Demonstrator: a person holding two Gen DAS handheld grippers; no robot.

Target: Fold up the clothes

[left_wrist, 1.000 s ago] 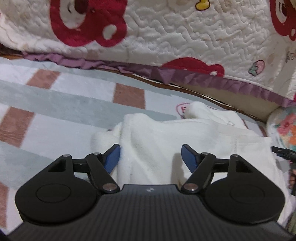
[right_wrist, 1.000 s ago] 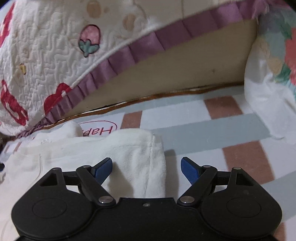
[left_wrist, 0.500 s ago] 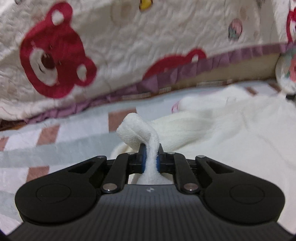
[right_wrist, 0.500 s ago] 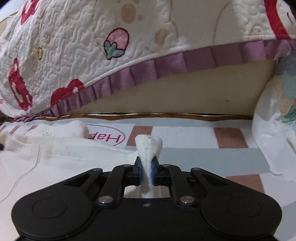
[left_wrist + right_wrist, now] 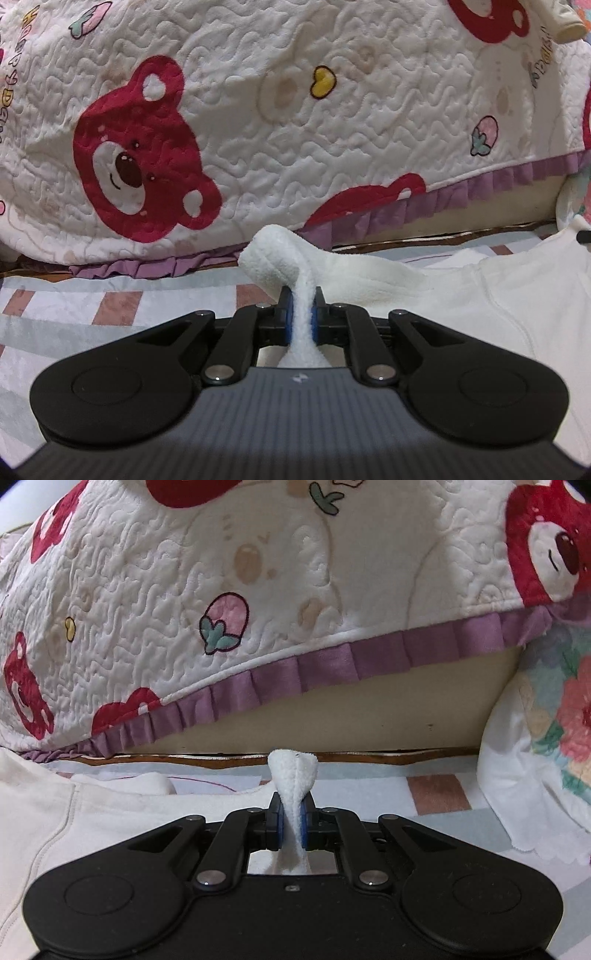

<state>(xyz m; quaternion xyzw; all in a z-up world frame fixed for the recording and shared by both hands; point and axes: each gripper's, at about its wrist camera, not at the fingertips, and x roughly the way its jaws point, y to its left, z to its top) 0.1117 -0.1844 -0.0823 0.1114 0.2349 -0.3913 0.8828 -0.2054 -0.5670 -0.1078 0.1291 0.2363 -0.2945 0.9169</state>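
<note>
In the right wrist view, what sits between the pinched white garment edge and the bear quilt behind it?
Beyond the white garment lie the striped sheet, a brown trim line, then a bare beige panel under the quilt.

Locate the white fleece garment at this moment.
The white fleece garment lies on the striped sheet before the bear quilt, spreading right in the left wrist view, with folds pinched in the left claw and right claw.
</note>
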